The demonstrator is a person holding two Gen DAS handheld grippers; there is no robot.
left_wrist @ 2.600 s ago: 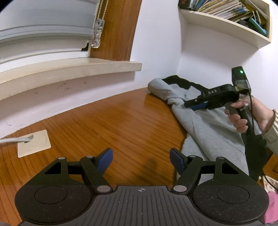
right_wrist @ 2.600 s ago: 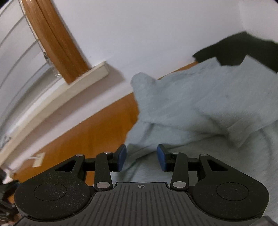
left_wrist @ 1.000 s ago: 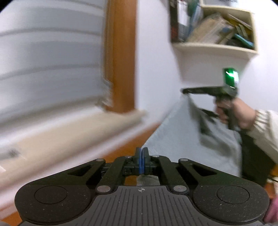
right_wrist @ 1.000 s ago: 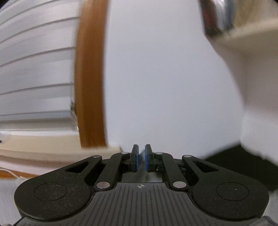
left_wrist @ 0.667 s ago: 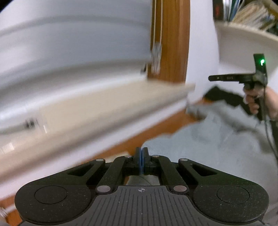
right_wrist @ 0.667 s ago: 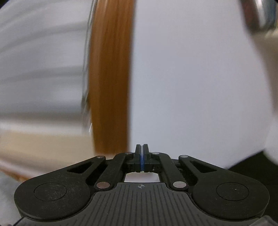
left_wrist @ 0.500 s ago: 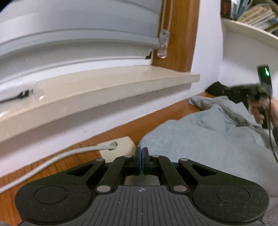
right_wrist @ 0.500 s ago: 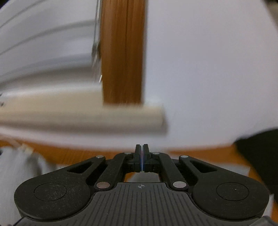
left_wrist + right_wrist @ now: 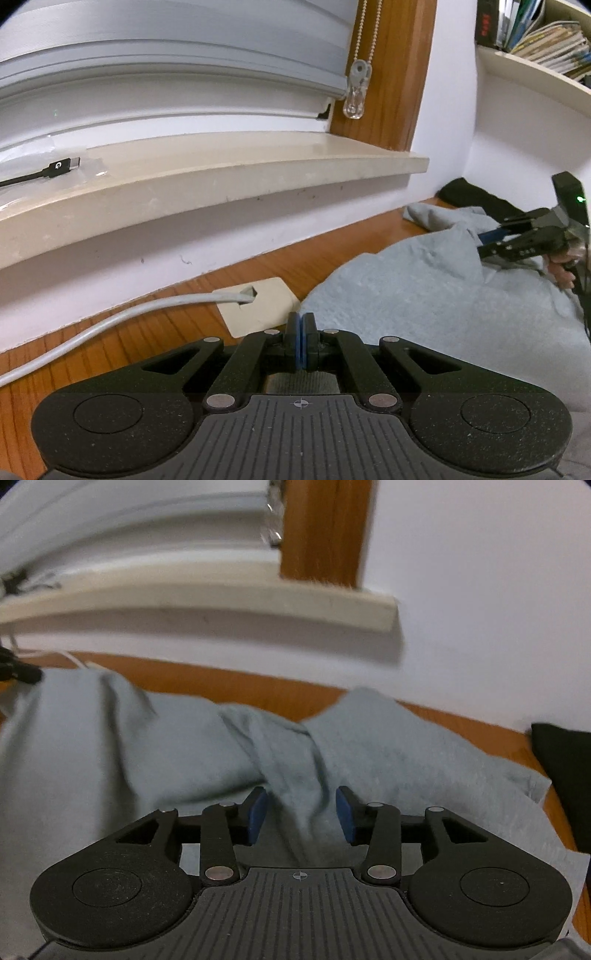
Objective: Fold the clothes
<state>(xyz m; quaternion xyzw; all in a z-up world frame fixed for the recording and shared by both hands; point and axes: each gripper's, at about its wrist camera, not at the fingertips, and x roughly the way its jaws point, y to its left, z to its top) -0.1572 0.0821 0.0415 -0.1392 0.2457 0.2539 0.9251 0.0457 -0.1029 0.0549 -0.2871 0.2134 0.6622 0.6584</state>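
A grey sweatshirt (image 9: 424, 306) lies spread over the wooden surface (image 9: 147, 332), rumpled toward the wall. My left gripper (image 9: 301, 341) is shut on its near edge, and a strip of grey cloth shows behind the pads. In the right wrist view my right gripper (image 9: 301, 814) stands open low over the grey sweatshirt (image 9: 110, 746), with a raised fold between its fingers. From the left wrist view the right gripper (image 9: 480, 243) shows at the far right, jaws apart, held by a hand (image 9: 561, 266).
A black garment (image 9: 472, 195) lies in the corner behind the grey one. A white cable (image 9: 110, 321) runs to a beige plate (image 9: 258, 306) just ahead of my left gripper. A window sill (image 9: 221, 173) overhangs the wall, and a book shelf (image 9: 535, 70) hangs at upper right.
Both grippers lifted the sweatshirt, swung it leftward and lowered it flat. The right gripper has now opened and let go; the left stays shut on the cloth.
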